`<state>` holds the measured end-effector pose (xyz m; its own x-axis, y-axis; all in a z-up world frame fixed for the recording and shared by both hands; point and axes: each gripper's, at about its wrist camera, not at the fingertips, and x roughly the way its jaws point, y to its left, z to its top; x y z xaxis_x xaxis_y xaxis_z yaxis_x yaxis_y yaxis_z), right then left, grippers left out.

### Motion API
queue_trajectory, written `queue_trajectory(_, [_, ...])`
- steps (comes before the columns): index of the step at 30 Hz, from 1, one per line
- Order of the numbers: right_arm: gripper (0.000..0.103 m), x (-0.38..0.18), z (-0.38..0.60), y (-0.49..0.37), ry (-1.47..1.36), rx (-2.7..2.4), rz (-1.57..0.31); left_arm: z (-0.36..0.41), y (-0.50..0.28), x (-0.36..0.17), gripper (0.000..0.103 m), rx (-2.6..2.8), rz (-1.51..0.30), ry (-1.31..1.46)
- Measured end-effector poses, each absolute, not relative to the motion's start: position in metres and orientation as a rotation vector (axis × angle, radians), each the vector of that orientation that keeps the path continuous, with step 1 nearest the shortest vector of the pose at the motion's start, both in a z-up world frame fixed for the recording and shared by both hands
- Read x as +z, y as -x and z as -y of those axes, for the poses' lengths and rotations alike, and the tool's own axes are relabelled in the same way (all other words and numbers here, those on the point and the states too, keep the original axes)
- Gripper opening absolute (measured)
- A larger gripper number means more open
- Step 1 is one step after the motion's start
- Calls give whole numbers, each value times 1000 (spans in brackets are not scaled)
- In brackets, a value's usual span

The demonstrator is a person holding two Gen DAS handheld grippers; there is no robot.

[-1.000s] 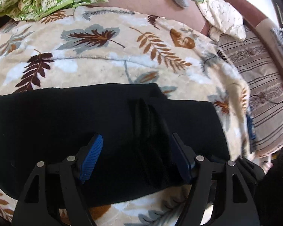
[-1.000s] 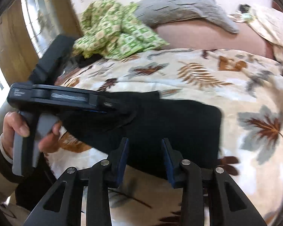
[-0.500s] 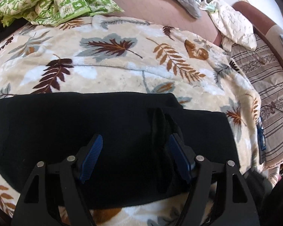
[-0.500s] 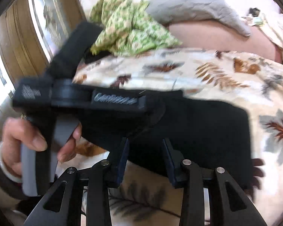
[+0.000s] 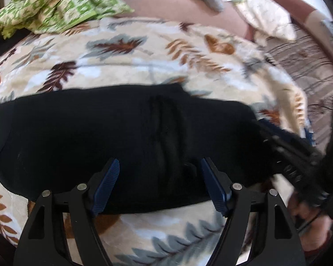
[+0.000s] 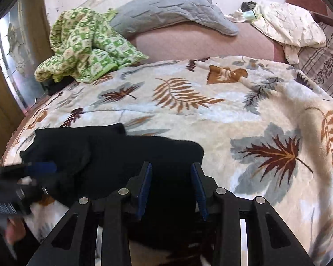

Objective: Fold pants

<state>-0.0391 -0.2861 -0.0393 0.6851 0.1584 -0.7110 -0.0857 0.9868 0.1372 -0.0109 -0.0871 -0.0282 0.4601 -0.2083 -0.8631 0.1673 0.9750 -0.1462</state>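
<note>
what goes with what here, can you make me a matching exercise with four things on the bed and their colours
Things:
1. pants
2. crumpled cloth
3. pillow
4. blanket under the pants

Colours:
A. grey
B. cream with brown and grey leaves
C. black
D. green and white check

Pairs: 1-C, 2-D, 3-A, 4-B

No text, label, brand or number can be made out with certainty. In the right wrist view, the black body of the left gripper carries a strip of pale lettering at the lower left edge, too blurred to make out.
</note>
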Motion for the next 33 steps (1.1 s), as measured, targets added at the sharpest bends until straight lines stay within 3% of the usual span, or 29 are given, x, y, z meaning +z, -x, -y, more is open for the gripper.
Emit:
queue_trajectory(7, [42, -55, 287, 21, -77, 112, -854, 81, 8, -33, 77, -221, -1049, 60])
queue_trajectory(22, [42, -20, 272, 54, -41, 124, -828, 71, 8, -22, 77, -214, -1032, 122])
queue_trajectory(33, [42, -30, 256, 58, 16, 133, -852, 72, 3, -31, 79, -197, -1032, 104])
